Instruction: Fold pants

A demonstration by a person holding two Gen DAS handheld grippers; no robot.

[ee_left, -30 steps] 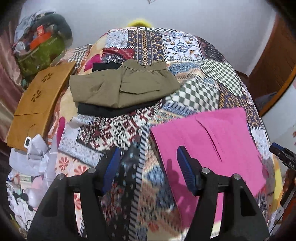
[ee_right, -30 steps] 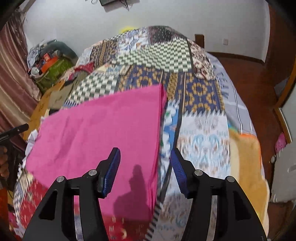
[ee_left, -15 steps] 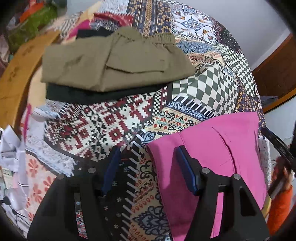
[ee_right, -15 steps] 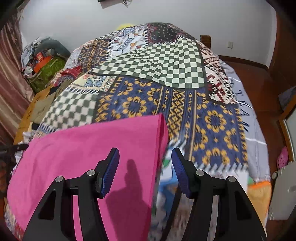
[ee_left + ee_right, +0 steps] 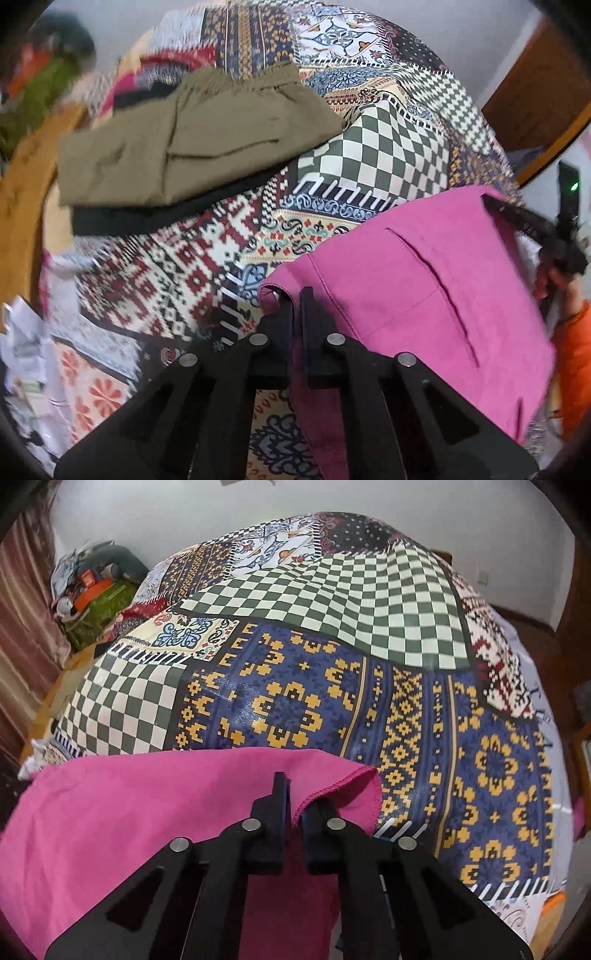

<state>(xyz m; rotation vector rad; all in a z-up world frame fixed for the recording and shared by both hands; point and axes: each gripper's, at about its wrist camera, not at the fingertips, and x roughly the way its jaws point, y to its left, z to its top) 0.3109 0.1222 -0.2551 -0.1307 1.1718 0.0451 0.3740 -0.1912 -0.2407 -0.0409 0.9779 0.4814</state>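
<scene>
Crosswise, pink pants (image 5: 424,291) stretch between both clamped grippers.

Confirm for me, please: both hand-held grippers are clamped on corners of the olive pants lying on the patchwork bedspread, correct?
Not quite: the left hand-held gripper and right hand-held gripper are clamped on the pink pants, as both wrist views show. The olive pants lie untouched farther back on the patchwork bedspread.

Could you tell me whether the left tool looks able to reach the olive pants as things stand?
Probably not right away: the left tool is shut on a corner of the pink pants, while the olive pants lie apart across bare patchwork cover.
</scene>
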